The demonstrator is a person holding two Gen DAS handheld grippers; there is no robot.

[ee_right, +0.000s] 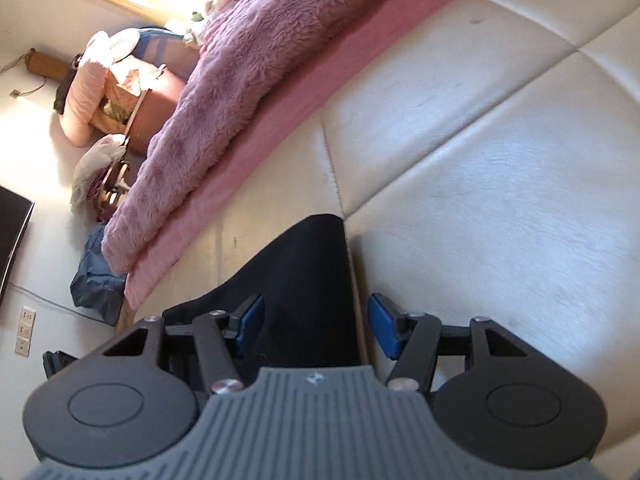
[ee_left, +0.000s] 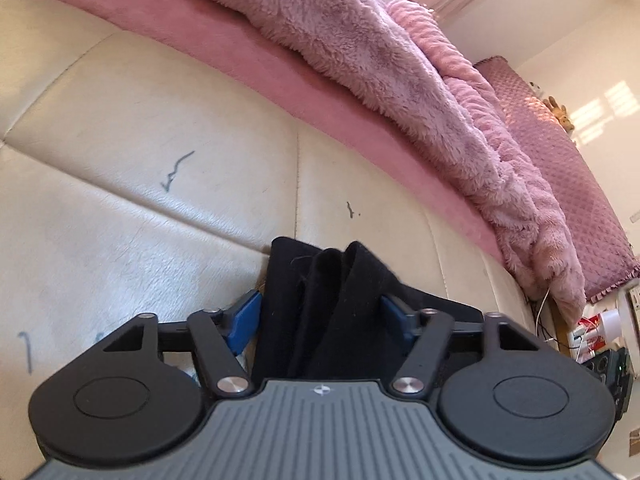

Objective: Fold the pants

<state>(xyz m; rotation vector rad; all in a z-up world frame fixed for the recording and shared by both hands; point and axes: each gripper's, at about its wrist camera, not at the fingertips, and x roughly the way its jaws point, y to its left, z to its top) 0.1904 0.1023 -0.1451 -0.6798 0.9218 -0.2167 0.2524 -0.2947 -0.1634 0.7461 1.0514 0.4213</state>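
The black pants (ee_left: 320,304) lie on a cream leather surface (ee_left: 140,200). In the left wrist view a bunched, folded edge of them stands up between my left gripper's (ee_left: 320,320) blue pads (ee_left: 246,322), which are spread wide on either side of the cloth. In the right wrist view a flat black part of the pants (ee_right: 308,288) runs between my right gripper's (ee_right: 316,324) blue pads (ee_right: 382,326). Its jaws are wide apart, the left pad at the cloth, the right pad clear of it.
A pink mattress edge (ee_left: 320,92) and a fluffy pink blanket (ee_left: 400,80) border the cream surface (ee_right: 500,200). Beyond are a pink headboard (ee_left: 560,168), cables and bottles (ee_left: 596,328), a blue bag (ee_right: 96,276), a pink chair (ee_right: 116,96) and a dark screen (ee_right: 12,236).
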